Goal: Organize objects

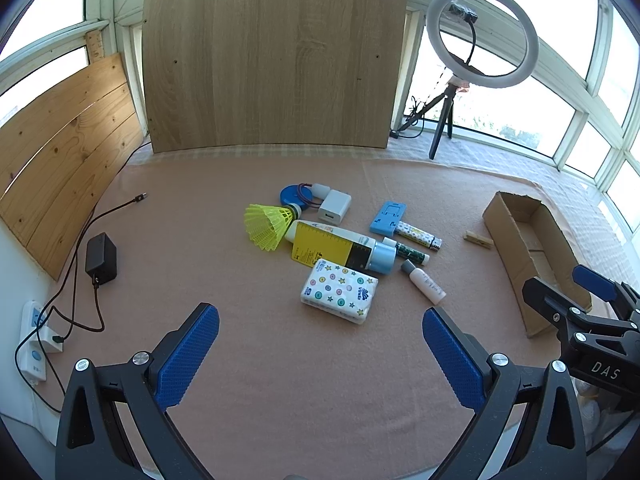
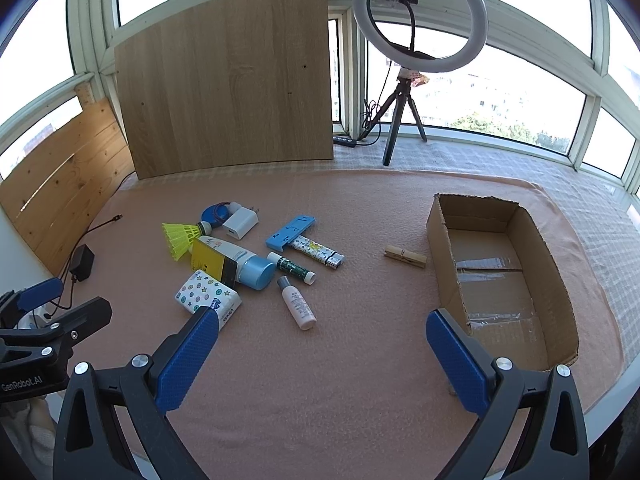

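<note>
Several small objects lie clustered mid-table on the pink cloth: a yellow shuttlecock (image 1: 267, 225), a white charger (image 1: 334, 207), a yellow-labelled tube with a blue cap (image 1: 340, 249), a tissue pack (image 1: 339, 290), a blue phone stand (image 1: 387, 218), a small white bottle (image 1: 424, 282) and a wooden clothespin (image 1: 478, 239). An empty cardboard box (image 2: 500, 276) lies at the right. My left gripper (image 1: 320, 354) is open and empty, near the front edge. My right gripper (image 2: 322, 354) is open and empty, between the tissue pack (image 2: 208, 295) and the box.
A wooden board (image 1: 272, 60) leans at the back, planks (image 1: 60, 152) at the left. A ring light on a tripod (image 2: 416, 40) stands back right. A black adapter (image 1: 101, 259) with cables and a power strip (image 1: 34, 336) lie at the left edge.
</note>
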Tool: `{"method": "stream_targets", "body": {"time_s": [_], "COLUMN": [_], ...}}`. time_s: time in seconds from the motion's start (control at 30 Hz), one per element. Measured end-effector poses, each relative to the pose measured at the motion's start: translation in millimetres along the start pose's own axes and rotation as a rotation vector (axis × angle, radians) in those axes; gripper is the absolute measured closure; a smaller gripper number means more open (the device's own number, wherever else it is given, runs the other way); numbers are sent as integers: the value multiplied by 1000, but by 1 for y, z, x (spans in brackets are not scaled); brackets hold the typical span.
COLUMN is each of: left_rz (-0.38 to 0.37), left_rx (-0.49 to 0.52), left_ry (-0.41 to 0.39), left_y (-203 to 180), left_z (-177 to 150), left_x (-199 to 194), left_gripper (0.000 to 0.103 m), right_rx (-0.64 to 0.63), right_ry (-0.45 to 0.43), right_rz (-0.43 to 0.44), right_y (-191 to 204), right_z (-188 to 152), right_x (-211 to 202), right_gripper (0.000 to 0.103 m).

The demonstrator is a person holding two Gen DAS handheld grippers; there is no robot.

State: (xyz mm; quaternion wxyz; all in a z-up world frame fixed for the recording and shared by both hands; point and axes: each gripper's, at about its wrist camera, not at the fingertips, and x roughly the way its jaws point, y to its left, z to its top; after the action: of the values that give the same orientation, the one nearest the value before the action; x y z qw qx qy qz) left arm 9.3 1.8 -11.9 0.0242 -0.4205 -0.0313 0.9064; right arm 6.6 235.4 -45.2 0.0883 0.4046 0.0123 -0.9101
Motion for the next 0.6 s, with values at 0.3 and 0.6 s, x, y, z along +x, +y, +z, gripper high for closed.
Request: {"method": "stream_targets", "body": {"time_s": [0.3, 0.6], "left_rz": [-9, -14], "left_rx": [5, 6], "left_ry": [19, 28], "left_y": [1, 2], "left_z": [6, 10], "left_x": [12, 18], "left_gripper": [0, 0], "right_rx": [6, 6], "right_ry": [13, 20], "right_rz": [-1, -2], "right_y": [-3, -3], "right_z": [2, 3], "right_x": [8, 13], "right_gripper": [0, 0]}}
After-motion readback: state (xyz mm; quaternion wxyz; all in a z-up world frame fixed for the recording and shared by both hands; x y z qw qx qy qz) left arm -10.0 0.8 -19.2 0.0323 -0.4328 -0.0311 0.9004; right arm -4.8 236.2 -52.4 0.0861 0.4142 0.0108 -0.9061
